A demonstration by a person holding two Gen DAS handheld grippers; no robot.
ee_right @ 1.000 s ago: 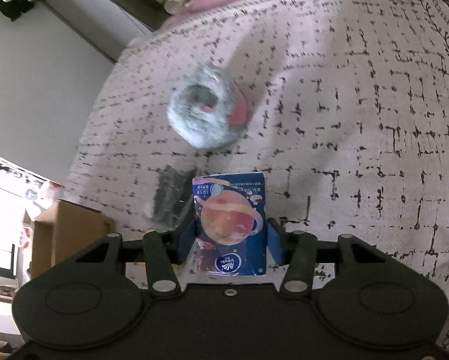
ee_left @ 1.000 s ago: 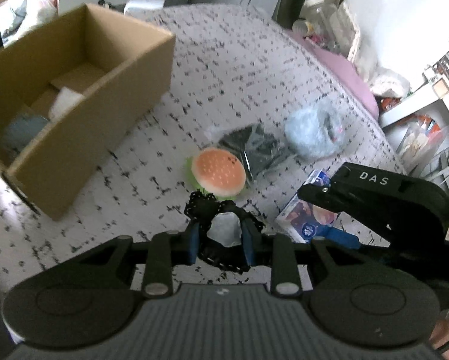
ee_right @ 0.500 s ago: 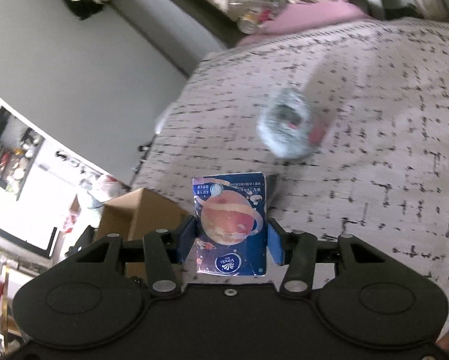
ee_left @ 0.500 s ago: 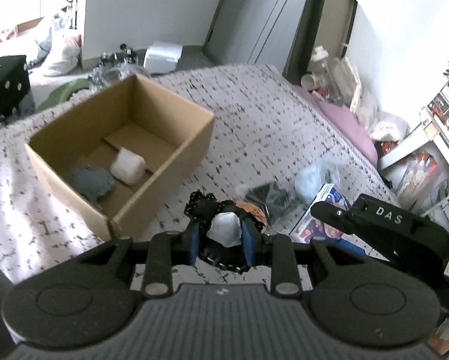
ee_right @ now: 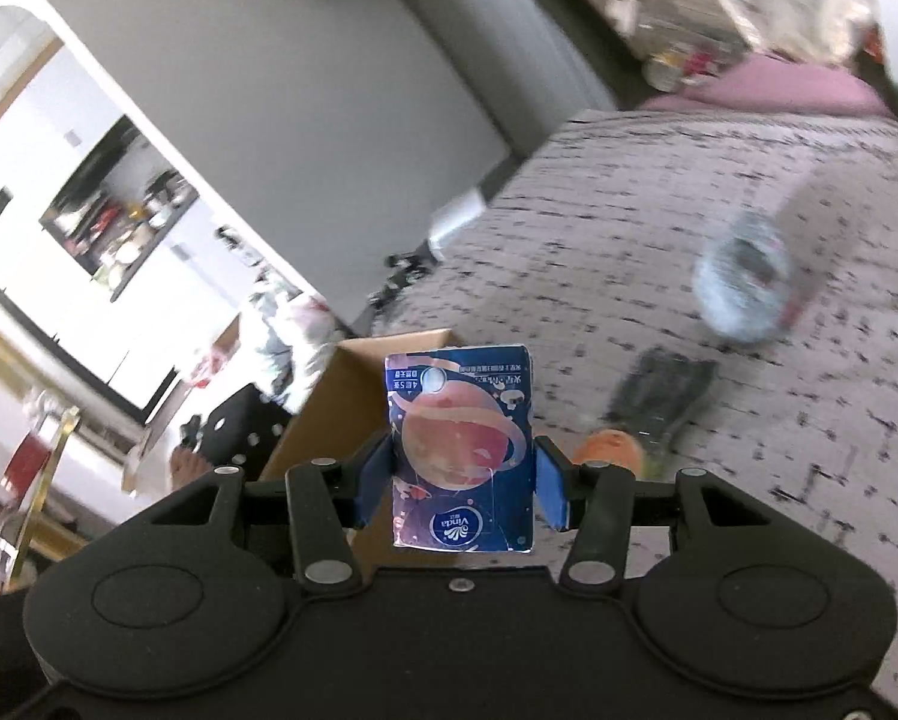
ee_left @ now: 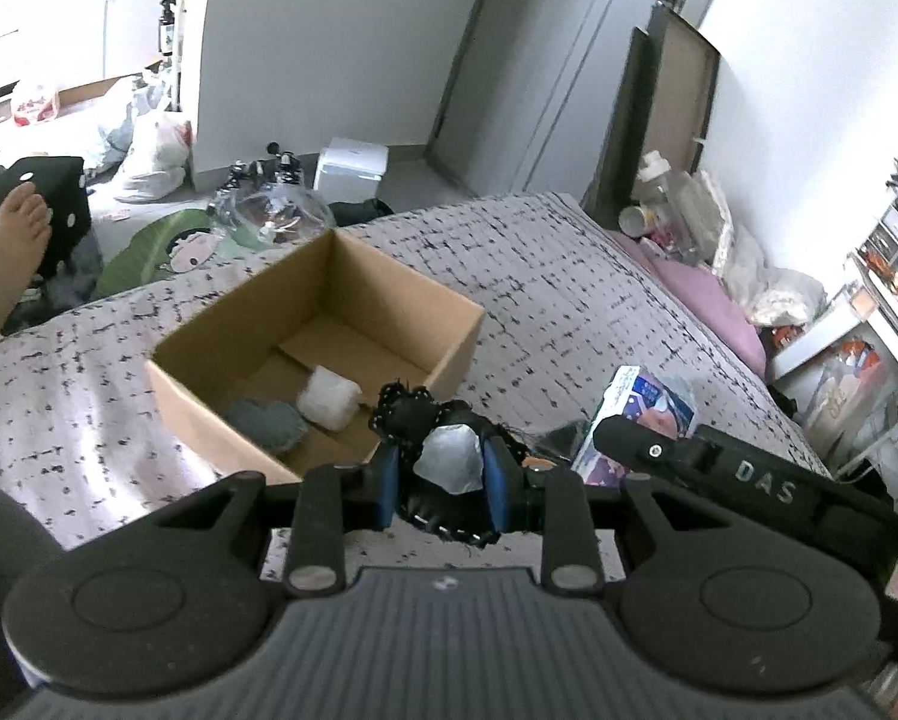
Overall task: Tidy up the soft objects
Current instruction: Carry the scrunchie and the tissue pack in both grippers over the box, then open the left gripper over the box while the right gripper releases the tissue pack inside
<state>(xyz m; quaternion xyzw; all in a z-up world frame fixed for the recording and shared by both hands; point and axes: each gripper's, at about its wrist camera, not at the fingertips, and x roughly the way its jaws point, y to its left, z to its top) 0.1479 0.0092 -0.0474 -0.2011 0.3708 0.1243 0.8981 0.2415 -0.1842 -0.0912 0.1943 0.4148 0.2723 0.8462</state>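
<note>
Grey-and-black patterned bedding (ee_left: 568, 276) covers the bed that fills the middle of both views, with grey cupboard doors and floor clutter beyond it. An open brown cardboard box (ee_left: 221, 414) sits on the bedding at centre left of the left wrist view; a fuzzy grey pad (ee_left: 266, 423) and a white fluffy block (ee_left: 329, 399) lie side by side on its floor.

Near the camera, the left gripper (ee_left: 443, 480) has its blue fingers (ee_left: 387, 483) closed tight on a black lacy soft item with a pale grey patch (ee_left: 443, 450), held up in front of the box's near right corner.

To its right the right gripper (ee_right: 463, 489) is seen from the side, its blue pads (ee_right: 549, 489) pressed against both flanks of a dark blue tissue pack printed with a pink ringed planet (ee_right: 463, 444), which stands upright between them and above the bedding. The box's corner (ee_right: 353, 396) shows just behind the pack.

Farther right on the bedding lie a small orange burger-shaped plush (ee_right: 607, 447), a dark item in a clear wrapper (ee_right: 658, 402) touching it, and a blurred pale blue fluffy ring (ee_right: 742, 282), well apart from the box.
</note>
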